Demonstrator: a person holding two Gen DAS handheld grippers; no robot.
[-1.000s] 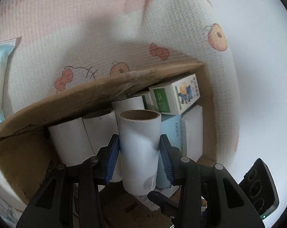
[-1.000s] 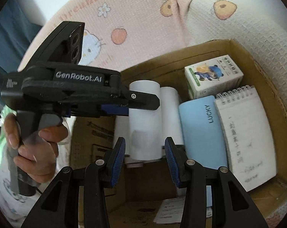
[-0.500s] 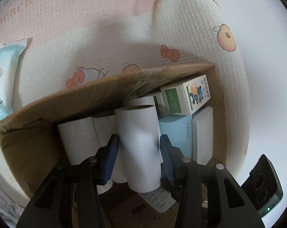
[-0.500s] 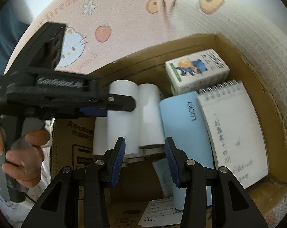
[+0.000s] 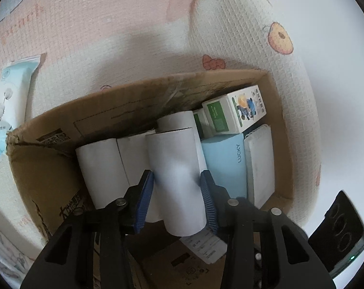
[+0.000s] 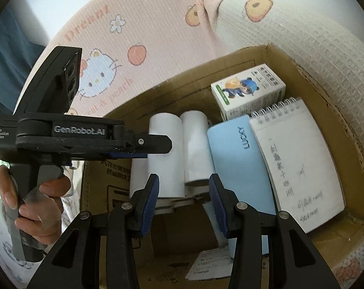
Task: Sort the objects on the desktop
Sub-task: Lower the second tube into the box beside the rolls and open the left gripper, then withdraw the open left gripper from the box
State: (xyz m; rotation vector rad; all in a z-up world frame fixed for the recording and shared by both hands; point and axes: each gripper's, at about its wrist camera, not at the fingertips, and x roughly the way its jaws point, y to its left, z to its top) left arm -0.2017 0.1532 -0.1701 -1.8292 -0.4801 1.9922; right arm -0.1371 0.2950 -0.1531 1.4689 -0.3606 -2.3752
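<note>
Cardboard box (image 5: 49,173): left gripper (image 5: 177,197) closing around roll (image 5: 179,180).

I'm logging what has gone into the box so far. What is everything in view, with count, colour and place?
cardboard box: one, brown, on the pink cartoon mat
paper rolls: at least four, white, side by side at the box's left end; one is between the left gripper's pads
carton: one, white and green with a cartoon figure, at the far side of the box
blue case: one, light blue, marked LUCKY, beside the rolls
spiral notepad: one, white, handwritten, right of the case
printed slip: one, white, on the box floor
wipes pack: one, pale blue, on the mat outside the box
left gripper: black, blue pads, closing on the roll
right gripper: open, empty, above the box
hand: one, holding the left gripper's handle
</note>
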